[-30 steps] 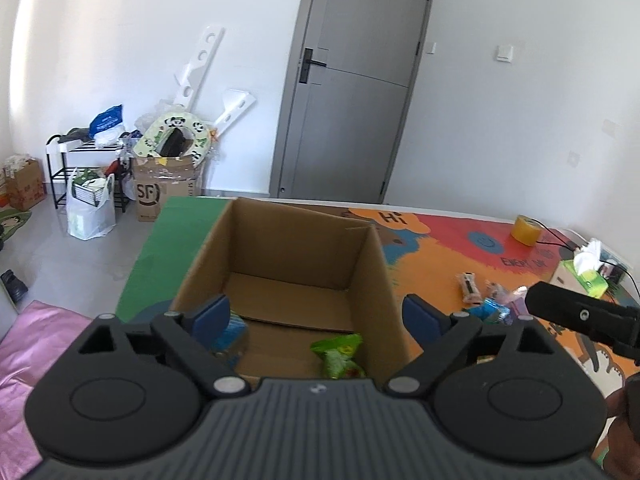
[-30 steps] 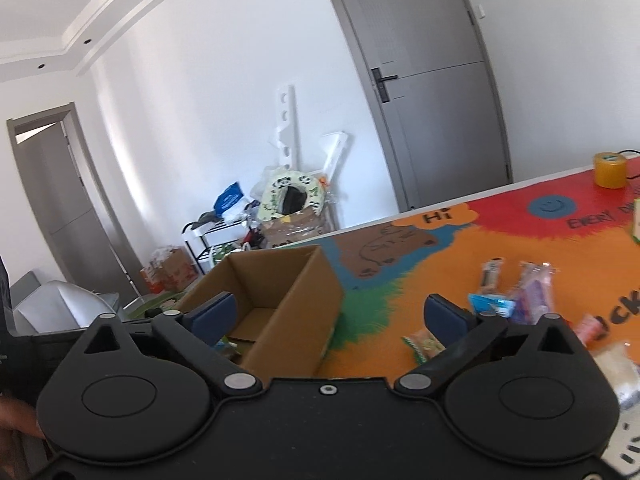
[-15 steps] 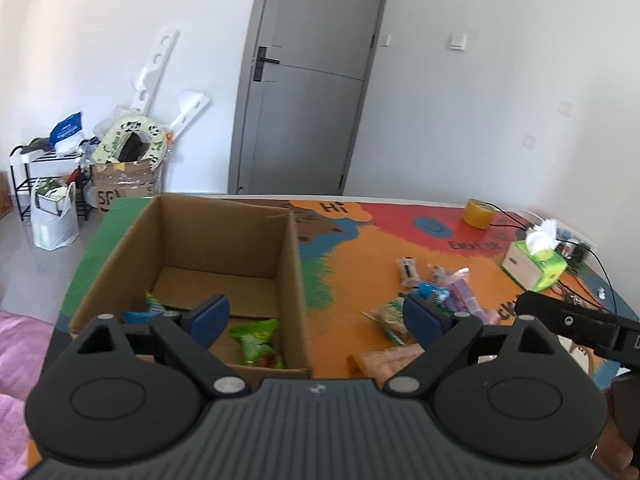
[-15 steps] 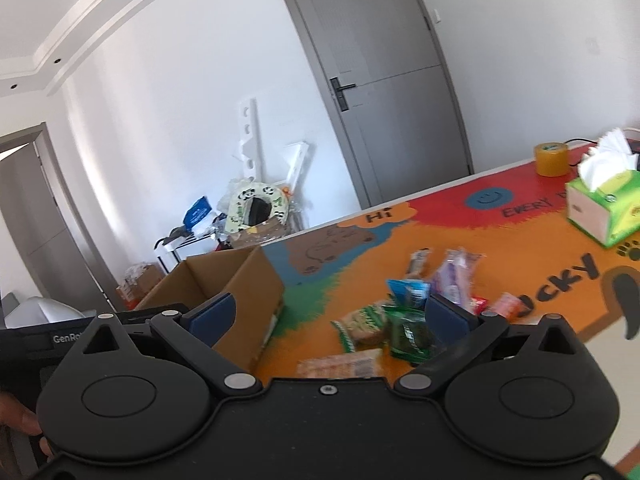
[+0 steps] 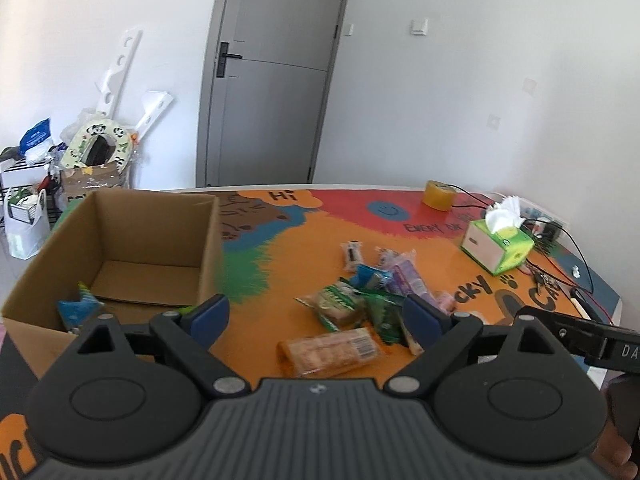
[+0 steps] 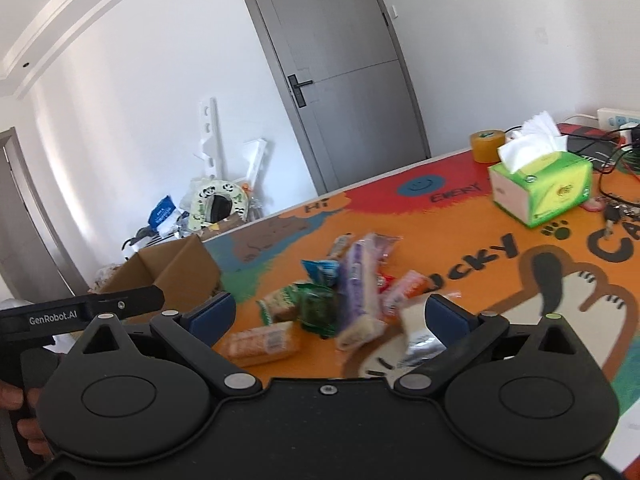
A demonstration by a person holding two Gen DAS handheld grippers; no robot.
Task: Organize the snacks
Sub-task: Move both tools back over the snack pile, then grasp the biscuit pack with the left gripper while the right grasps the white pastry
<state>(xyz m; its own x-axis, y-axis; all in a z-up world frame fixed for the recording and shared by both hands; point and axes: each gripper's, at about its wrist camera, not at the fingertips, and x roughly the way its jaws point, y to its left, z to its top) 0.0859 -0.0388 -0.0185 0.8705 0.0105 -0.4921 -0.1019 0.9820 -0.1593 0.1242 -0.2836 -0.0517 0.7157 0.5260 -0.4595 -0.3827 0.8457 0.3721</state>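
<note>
**A:** Containers first. What's in the box?

**B:** Open cardboard box [image 5: 120, 240], plain brown corrugated walls, standing at the left end of the surface [image 5: 280, 256]. Inside, against the near wall, a blue-green crinkly packet [image 5: 78, 308]; a scrap of green wrapper shows behind the left gripper's finger. The rest of its floor is bare card.

**A:** And the snacks still out?

**B:** A loose heap of snacks [image 6: 344, 300] lies on the orange part of the surface, right of the box and apart from it. Nearest is a long clear pack of golden biscuits [image 5: 332, 350] with a barcode label. Behind it a green-and-white pack [image 5: 336, 306], a dark green foil packet [image 6: 318, 308], a purple wrapper [image 6: 356, 272], a small blue packet [image 5: 370, 278] and a pinkish-red one [image 6: 404, 288]. A silvery foil pack [image 6: 420, 340] sits just before the right gripper, blurred.

**A:** Any writing?

**B:** The mat covering the surface reads "Hi", "EVERY" and part of "LUCKY CAT", in cartoon lettering. The left gripper's handle is stamped "GenRobot.AI". The packet print is too small to read.

**A:** Other items?

**B:** A green tissue box [image 6: 540, 188] with a white tissue standing up, a roll of yellow tape [image 5: 439, 195], keys and cables at the far right.

**A:** Fingers?

**B:** Left gripper [image 5: 316, 316] fingers spread wide, holding nothing. Right gripper [image 6: 328, 314] likewise spread, nothing between them. Both hang above the heap.
</note>
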